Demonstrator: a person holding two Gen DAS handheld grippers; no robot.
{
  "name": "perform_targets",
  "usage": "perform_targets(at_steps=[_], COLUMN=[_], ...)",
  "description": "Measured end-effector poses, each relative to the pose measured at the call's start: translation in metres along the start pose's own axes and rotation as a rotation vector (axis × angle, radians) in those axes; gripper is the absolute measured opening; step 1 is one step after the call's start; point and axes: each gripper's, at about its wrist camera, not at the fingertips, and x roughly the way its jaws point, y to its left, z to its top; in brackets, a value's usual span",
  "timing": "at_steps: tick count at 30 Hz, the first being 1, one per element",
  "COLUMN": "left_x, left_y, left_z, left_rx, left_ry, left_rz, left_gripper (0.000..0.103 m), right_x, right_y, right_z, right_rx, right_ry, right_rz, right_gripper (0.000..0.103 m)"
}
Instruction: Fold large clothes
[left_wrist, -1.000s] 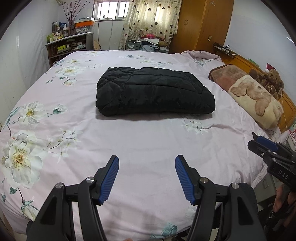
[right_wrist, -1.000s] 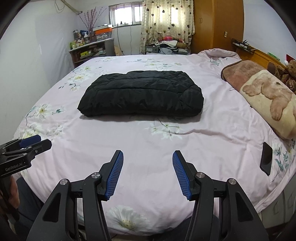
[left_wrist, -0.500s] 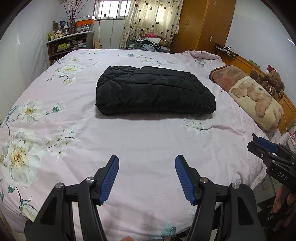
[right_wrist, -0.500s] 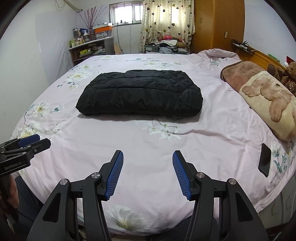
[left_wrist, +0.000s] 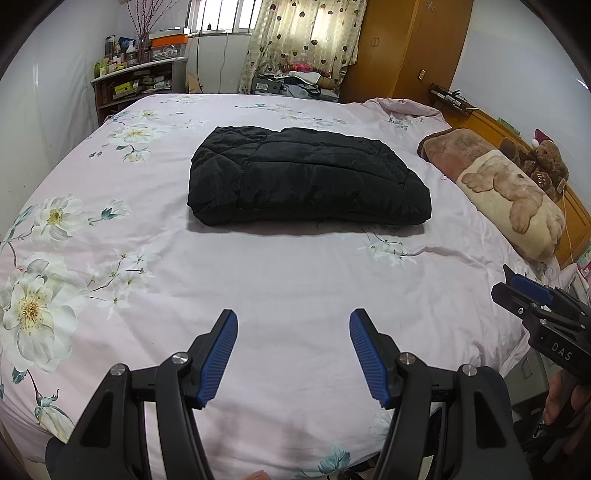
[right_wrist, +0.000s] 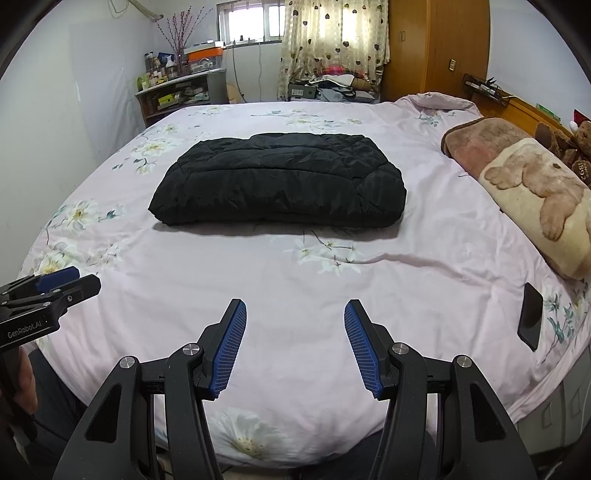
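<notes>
Black quilted jacket (left_wrist: 306, 177) is lying folded into a thick rectangle in the middle of the floral bed (left_wrist: 288, 280), well apart from both grippers. Left gripper (left_wrist: 293, 350) and right gripper (right_wrist: 295, 343) are hovering over the near edge, fingers spread, pinching nothing. A bear-print pillow (right_wrist: 535, 192) is resting at right, a dark phone (right_wrist: 530, 316) nearer.

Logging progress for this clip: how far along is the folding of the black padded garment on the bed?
Done: the black padded garment lies in a compact, layered rectangle mid-bed, edges roughly squared. In hand: nothing; the left gripper and right gripper are both open and empty, held over the near edge of the bed, apart from the garment. Left: likely nothing more than an optional tidy; no other unfolded clothing shows on the bed.
</notes>
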Motion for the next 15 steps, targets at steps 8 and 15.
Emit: perform_targets(at_steps=[8,15], left_x=[0.0015,0.0014], left_y=[0.0009,0.0008], left_z=[-0.0006,-0.0007], left_rx=[-0.002,-0.003], left_ry=[0.003,0.001], left_rz=[-0.007,-0.01], left_gripper=[0.065,0.065], right_x=[0.002,0.0024], right_y=[-0.001,-0.0016], right_z=[-0.0004,-0.0006], right_rx=[-0.002,-0.002], right_ry=[0.004,0.004], right_rz=[-0.001,-0.001], right_gripper=[0.056,0.056])
